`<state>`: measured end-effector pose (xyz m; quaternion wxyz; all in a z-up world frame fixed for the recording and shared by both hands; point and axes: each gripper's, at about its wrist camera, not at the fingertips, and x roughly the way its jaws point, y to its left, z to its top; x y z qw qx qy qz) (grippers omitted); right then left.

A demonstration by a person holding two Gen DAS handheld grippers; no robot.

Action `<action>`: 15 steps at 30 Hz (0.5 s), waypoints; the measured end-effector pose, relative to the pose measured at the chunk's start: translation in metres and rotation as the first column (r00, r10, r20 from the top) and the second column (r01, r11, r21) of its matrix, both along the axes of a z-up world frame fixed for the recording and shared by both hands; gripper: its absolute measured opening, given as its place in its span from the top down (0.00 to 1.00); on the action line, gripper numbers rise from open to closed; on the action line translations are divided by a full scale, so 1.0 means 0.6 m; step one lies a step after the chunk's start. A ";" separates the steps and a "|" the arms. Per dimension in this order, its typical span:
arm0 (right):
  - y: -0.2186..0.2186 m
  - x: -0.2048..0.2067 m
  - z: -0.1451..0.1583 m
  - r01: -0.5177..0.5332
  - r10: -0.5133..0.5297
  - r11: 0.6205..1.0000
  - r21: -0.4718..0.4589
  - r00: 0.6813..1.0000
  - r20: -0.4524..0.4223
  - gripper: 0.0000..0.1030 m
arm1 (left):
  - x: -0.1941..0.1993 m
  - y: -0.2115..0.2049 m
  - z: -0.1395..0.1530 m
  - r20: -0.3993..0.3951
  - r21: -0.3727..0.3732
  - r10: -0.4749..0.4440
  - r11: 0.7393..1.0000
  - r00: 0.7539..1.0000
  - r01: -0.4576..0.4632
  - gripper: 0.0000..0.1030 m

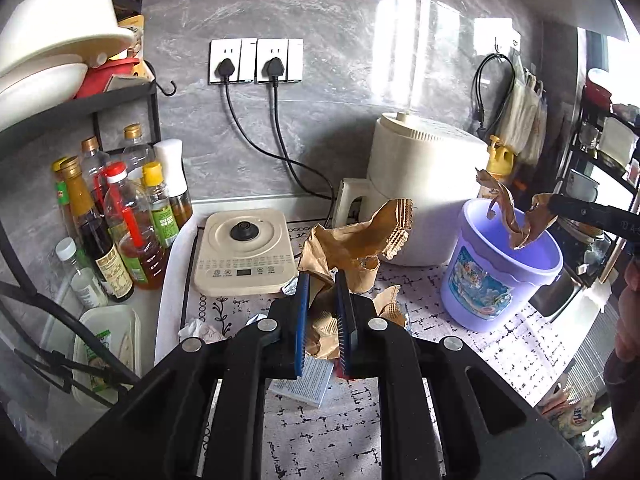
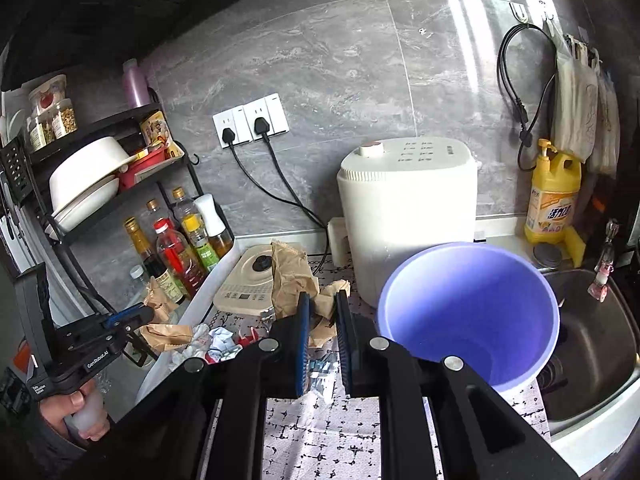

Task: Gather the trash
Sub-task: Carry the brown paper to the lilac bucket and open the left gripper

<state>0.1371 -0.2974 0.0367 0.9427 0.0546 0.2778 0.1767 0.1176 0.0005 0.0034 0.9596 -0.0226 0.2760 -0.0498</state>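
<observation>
My left gripper (image 1: 322,280) is shut on a crumpled brown paper bag (image 1: 352,240) and holds it above the countertop. My right gripper (image 2: 322,300) is shut on another piece of brown paper (image 2: 290,276); in the left wrist view that paper (image 1: 516,216) hangs over the rim of the purple bucket (image 1: 500,268). The bucket (image 2: 472,312) stands just right of my right gripper and looks empty inside. White crumpled tissue and small wrappers (image 2: 212,340) lie on the mat. A small printed packet (image 1: 304,380) lies under the left gripper.
A cream hotplate (image 1: 246,252) and a white cooker (image 1: 424,188) stand at the back. Oil and sauce bottles (image 1: 116,224) crowd the left under a black rack (image 2: 100,184). A steel sink (image 2: 592,340) is at the right, with a yellow soap bottle (image 2: 554,196).
</observation>
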 end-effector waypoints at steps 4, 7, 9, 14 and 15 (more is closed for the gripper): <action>-0.042 0.018 0.013 0.088 -0.088 0.996 -0.017 0.996 0.023 0.87 | 0.029 -0.024 0.010 0.014 -0.006 -0.053 0.999 0.998 0.053 0.87; -0.075 0.028 0.017 0.149 -0.148 0.989 -0.014 0.988 0.036 0.86 | 0.050 -0.047 0.016 0.024 -0.004 -0.094 0.996 0.995 0.094 0.87; -0.093 0.036 0.014 0.173 -0.172 0.985 -0.011 0.984 0.035 0.77 | 0.064 -0.066 0.021 0.030 -0.004 -0.121 0.993 0.992 0.121 0.87; -0.117 0.032 0.011 0.226 -0.224 0.974 -0.019 0.971 0.079 0.20 | 0.096 -0.119 0.034 0.045 -0.007 -0.194 0.981 0.980 0.195 0.87; -0.125 0.032 0.008 0.236 -0.235 0.972 -0.011 0.969 0.074 0.20 | 0.103 -0.131 0.036 0.046 -0.007 -0.209 0.978 0.977 0.210 0.87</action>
